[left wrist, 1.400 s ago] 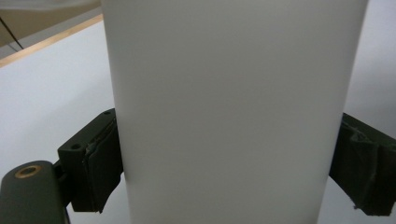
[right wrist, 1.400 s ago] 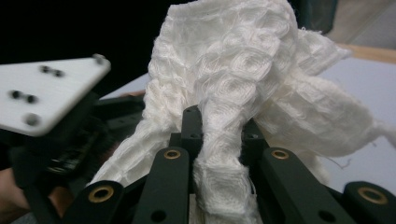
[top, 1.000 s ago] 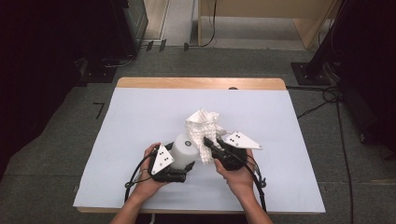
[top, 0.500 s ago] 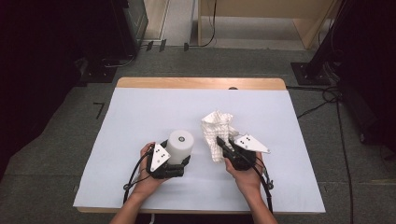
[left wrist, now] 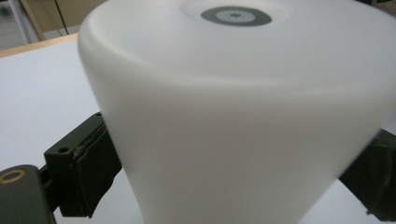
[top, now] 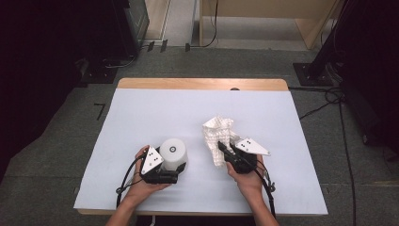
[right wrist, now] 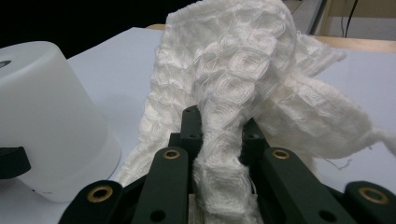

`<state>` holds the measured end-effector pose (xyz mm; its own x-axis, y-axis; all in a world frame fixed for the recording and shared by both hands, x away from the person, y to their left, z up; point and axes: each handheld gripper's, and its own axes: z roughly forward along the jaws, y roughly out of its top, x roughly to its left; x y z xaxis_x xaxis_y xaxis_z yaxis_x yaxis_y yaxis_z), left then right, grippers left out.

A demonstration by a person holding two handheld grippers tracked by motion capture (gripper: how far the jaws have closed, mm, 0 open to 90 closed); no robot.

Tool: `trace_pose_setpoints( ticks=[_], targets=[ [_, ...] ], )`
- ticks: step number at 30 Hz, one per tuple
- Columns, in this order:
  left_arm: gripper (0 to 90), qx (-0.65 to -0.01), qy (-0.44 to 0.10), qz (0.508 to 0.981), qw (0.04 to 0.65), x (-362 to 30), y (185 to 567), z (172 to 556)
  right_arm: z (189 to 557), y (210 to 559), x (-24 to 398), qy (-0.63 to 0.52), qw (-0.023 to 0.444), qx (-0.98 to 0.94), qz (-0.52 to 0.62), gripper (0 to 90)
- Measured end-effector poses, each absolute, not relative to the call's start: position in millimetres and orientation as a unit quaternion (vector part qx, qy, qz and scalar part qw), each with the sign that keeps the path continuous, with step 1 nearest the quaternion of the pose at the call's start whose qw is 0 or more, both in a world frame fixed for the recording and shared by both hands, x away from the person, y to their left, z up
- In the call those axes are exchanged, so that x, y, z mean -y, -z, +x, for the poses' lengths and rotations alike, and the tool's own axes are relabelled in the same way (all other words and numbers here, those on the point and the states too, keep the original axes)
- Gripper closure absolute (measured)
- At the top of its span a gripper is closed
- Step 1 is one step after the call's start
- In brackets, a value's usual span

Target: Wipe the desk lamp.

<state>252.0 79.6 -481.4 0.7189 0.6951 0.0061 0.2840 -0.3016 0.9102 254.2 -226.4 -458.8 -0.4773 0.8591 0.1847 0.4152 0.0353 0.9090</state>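
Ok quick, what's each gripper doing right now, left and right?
Left gripper: jaws wide around the white cylindrical device, and they have just been opening.
Right gripper: closed on the white textured cloth.

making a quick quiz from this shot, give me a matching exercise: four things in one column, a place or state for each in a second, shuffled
Things:
1. white cloth
2. white container
3. left tool
4. table

Places or states:
A. stands upright between wide jaws
B. crumpled, pinched in shut jaws
C. covered by a pale sheet, wooden edge at the far side
D. at the container's base, jaws either side of it

Pairs: 1-B, 2-A, 3-D, 4-C
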Motion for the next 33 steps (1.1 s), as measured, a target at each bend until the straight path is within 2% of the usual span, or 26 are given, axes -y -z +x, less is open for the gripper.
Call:
trace_pose_setpoints(
  ticks=[4, 9, 13, 18, 24, 30, 33],
  targets=[
    [4.4, -0.311, -0.197, 0.781, 0.504, -88.3, 479.3, 249.4, 253.9, 459.0, 226.3, -0.52, 0.209, -0.684, 0.466, 77.7],
    [4.4, -0.309, -0.161, 0.765, 0.542, -101.7, 476.4, 250.8, 251.5, 456.8, 216.9, -0.526, 0.202, -0.69, 0.454, 77.4],
    [4.8, -0.309, -0.162, 0.769, 0.535, -94.2, 477.9, 254.1, 247.8, 452.6, 200.0, -0.544, 0.17, -0.69, 0.446, 77.2],
    [6.8, -0.31, -0.161, 0.767, 0.538, -87.6, 477.6, 259.9, 238.7, 443.7, 171.1, -0.552, 0.179, -0.697, 0.421, 77.1],
    [7.8, -0.304, -0.153, 0.767, 0.544, -87.2, 476.5, 263.4, 242.8, 457.2, 160.5, -0.547, 0.15, -0.707, 0.422, 77.1],
    [8.6, -0.304, -0.073, 0.752, 0.58, -88.8, 473.1, 268.9, 238.2, 451.5, 162.5, -0.568, 0.145, -0.701, 0.406, 77.3],
    [8.6, -0.304, -0.011, 0.745, 0.593, -92.0, 471.0, 273.6, 232.1, 443.7, 165.9, -0.576, 0.15, -0.699, 0.397, 77.2]
  ],
)
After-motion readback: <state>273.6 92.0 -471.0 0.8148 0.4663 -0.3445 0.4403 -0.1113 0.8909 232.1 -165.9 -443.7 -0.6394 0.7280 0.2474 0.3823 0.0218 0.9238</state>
